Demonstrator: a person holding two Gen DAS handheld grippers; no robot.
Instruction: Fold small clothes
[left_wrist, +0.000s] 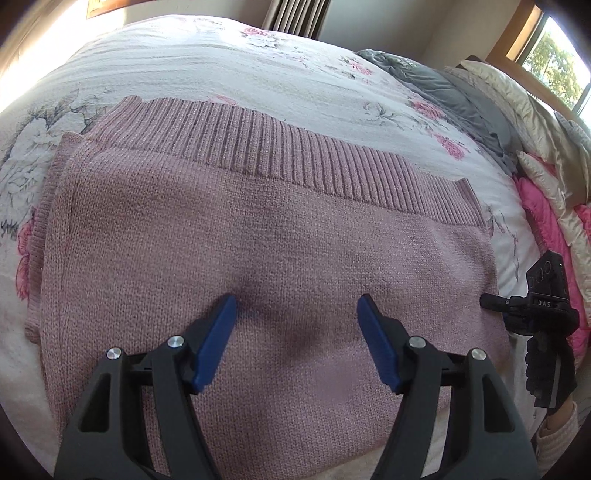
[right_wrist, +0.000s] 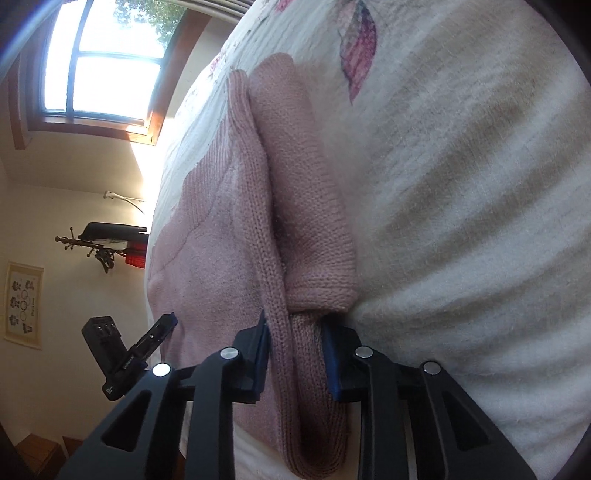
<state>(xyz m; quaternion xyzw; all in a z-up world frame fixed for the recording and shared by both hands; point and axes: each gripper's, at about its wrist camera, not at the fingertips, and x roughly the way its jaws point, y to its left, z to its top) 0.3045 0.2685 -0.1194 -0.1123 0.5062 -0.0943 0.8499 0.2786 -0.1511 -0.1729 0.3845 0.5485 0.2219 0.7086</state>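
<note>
**Soft knit, grip the edge**

We judge the pink knit sweater soft, light and floppy; thick folded edges or the ribbed hem at twelve o'clock offer the surest hold. It lies flat on the floral bedspread. Our left gripper hangs spread wide over its middle, holding nothing. Our right gripper pinches a bunched fold at the sweater's edge.

A home bedroom is shown: a bed is covered by a floral quilt, pillows are heaped at 2 o'clock, a wood-framed window is seen at 10 o'clock, and a picture is hung below.
</note>
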